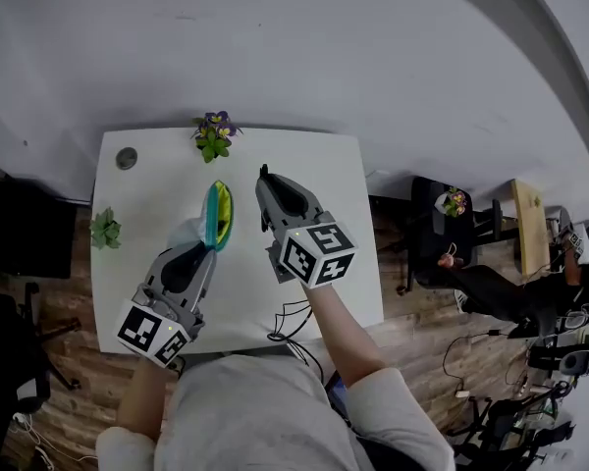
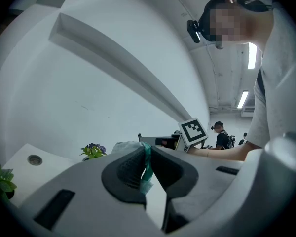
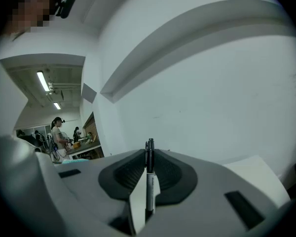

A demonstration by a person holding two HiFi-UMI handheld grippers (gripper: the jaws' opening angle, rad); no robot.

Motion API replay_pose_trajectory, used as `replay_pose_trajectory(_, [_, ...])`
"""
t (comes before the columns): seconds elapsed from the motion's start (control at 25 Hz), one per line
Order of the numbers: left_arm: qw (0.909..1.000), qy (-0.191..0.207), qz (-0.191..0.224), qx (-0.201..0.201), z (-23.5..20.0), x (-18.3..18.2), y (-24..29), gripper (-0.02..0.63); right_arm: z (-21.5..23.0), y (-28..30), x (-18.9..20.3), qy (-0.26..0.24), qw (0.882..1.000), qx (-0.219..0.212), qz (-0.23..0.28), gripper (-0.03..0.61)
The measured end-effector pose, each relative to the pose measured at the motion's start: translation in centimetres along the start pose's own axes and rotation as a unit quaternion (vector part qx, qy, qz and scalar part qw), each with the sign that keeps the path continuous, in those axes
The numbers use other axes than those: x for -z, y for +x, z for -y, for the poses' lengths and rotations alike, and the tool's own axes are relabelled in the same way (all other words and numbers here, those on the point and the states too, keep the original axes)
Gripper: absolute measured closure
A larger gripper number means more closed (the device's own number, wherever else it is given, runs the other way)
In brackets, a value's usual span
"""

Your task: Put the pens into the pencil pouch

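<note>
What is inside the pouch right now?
Only yellow lining shows in the pouch mouth; its bottom is hidden, so pens there cannot be ruled out. The right tool holds a pen.

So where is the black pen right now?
The black-capped white pen is pinched in the right tool; in the head view that sits over the white table, just right of the teal-and-yellow pencil pouch the left tool holds.
</note>
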State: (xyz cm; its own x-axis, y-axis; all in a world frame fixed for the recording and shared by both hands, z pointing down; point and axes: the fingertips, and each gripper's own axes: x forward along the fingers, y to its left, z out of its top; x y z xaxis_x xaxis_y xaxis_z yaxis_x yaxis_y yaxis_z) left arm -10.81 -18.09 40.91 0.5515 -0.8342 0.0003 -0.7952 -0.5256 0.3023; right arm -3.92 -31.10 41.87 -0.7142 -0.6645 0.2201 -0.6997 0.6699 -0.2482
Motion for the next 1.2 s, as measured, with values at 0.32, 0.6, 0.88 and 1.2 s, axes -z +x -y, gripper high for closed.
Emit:
replay_pose_trajectory(0.32, [0.999, 0.033, -0.007, 0.029, 1.2, -0.7, 0.1, 0.56, -2.7, -3.7, -4.1, -0.019, 0.997, 0.015, 0.073, 0.506])
replay_pose_trajectory(0.6, [0.9968, 0.051, -0.007, 0.061, 2.4, -1.3, 0.0, 0.56, -4.8, -7.1, -8.4, -0.01, 0.987, 0.025, 0.158, 0.506])
replay_pose_trajectory(0.88, [0.9943, 0.05, -0.004, 0.094, 3.9, -1.6, -0.5, 0.56, -7.1, -10.6, -12.4, -0.01, 0.968, 0.023, 0.251, 0.506])
replay_pose_trajectory(1.2, [0.9915, 0.046, 0.008, 0.121, 6.1, -2.1, -1.1, 0.56, -9.1, -12.5, -13.1, -0.004, 0.954, 0.007, 0.3, 0.506])
